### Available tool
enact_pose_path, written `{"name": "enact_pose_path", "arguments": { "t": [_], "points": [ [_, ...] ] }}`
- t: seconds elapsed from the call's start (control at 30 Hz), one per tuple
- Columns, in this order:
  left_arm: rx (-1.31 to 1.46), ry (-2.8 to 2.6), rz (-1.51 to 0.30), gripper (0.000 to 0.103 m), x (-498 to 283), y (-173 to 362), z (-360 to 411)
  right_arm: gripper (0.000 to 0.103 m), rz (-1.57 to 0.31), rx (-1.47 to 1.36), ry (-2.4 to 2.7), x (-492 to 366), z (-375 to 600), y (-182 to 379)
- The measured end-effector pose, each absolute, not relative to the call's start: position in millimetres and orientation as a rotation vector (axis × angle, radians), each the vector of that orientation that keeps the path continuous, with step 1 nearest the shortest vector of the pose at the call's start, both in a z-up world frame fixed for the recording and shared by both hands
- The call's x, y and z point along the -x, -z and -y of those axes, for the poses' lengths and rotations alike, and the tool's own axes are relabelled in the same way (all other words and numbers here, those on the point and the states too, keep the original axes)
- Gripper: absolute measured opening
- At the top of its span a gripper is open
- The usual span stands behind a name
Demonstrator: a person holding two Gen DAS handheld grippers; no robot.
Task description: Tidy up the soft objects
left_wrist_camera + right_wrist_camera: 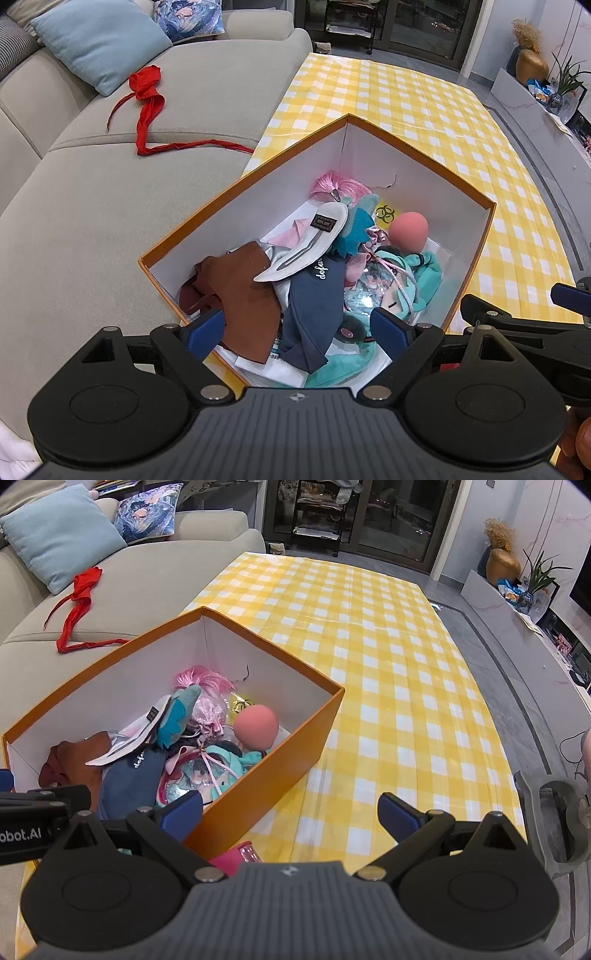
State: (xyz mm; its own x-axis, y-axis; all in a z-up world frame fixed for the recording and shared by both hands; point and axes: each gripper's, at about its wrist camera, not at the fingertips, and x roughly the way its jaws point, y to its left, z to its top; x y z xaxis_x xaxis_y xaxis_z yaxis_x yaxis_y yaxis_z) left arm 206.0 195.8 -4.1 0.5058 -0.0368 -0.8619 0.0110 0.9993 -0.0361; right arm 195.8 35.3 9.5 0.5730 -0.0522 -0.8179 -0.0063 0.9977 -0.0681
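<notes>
The open orange cardboard box (466, 254) on the yellow checked tablecloth (388, 657) holds limp, light clothes and plush; the left gripper (299, 328) hangs spread and empty above the brown fabric garment (243, 295), best pinched at a bunched fold; the right gripper (291, 812) is spread, empty.

Both wrists overlook box (465, 201) — close; shared.

Orange box (258, 786), white inside, sitting on a yellow-and-white checked cloth (388, 657).

Inside are showing a brown cloth (243, 295), a navy garment (314, 306) with white script, teal plush (354, 229), pink hair (336, 186) and a peach ball (410, 230); a red ribbon (147, 107) is lying on the beige sofa (92, 221) by a pale blue cushion (99, 40).
</notes>
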Motion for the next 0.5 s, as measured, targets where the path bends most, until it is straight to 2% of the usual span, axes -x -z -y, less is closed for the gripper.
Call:
{"name": "enact_pose_path", "arguments": {
  "t": [0.5],
  "points": [
    [0.017, 0.029, -1.043, 0.103, -206.2, 3.0, -195.9, 0.099, -0.956, 0.078, 0.036, -193.5, -39.3, -9.5]
  ]
}}
